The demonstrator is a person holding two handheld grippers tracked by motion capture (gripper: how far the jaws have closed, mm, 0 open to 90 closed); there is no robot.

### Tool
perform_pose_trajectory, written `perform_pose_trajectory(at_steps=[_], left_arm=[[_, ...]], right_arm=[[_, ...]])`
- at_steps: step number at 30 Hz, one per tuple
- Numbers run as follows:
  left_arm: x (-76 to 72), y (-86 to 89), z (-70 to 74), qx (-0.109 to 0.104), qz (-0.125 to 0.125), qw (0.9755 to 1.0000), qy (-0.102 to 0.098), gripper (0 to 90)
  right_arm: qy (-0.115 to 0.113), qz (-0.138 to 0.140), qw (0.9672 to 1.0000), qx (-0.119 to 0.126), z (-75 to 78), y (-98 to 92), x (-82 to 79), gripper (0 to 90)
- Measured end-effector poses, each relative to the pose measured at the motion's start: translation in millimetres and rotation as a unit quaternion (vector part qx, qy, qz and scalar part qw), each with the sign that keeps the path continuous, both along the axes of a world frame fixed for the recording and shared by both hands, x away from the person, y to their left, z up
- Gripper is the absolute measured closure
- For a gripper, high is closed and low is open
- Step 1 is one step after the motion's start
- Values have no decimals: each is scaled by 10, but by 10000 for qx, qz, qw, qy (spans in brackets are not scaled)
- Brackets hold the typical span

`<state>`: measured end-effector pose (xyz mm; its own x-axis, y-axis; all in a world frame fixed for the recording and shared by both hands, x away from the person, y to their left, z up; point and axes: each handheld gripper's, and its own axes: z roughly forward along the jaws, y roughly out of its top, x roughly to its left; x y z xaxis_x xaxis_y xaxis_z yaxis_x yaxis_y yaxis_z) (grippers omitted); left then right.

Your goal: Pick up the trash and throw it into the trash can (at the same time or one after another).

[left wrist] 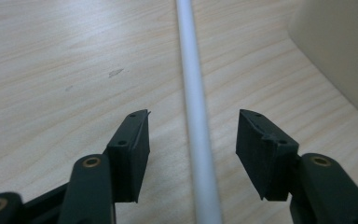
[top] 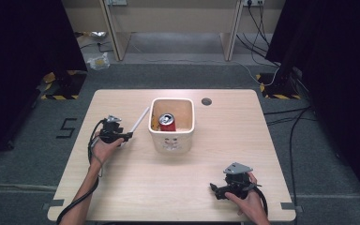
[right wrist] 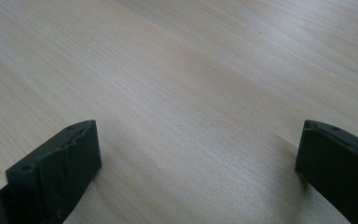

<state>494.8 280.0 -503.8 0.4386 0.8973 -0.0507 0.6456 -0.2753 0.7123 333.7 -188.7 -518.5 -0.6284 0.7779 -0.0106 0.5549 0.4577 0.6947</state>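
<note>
Grippers rest low over a pale wooden surface (top: 168, 187) as a person works from its near edge. The left gripper (left wrist: 193, 140), seen from above at the surface's left side (top: 122, 137), has its black jaws spread wide on either side of a thin white rod (left wrist: 193, 107), neither pad touching it in the left gripper view. The rod lies flat on the wood and runs diagonally from the jaws toward the upper left corner of a cream square bin (top: 172, 140), which stands near the middle of the surface. A red drinks can (top: 167, 122) stands upright inside the bin, with something yellow beside it that is too small to make out. The right gripper (top: 218, 190), held in the person's right hand (top: 249, 199) near the front right corner, is released as well: the right gripper view shows its jaws (right wrist: 196, 172) far apart over bare wood, holding nothing. A small dark round hole (top: 206, 101) marks the far side of the surface.
</note>
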Motion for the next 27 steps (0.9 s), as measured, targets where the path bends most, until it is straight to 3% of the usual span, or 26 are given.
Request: perform_pose_trajectory(at_steps=[8, 15, 19, 27], left_arm=[[49, -36, -74, 140, -13, 9999, -16, 581], [46, -88, -64, 248, -128, 9996, -58, 769], [42, -107, -56, 268, -148, 9995, -43, 792], [25, -68, -11, 31, -163, 9999, -36, 796]], right_arm=[[1, 0, 10000, -1, 0, 0, 0, 2], [1, 0, 10000, 0, 0, 0, 0, 2], [1, 0, 10000, -1, 0, 0, 0, 2], [2, 1, 10000, 0, 0, 0, 0, 2]])
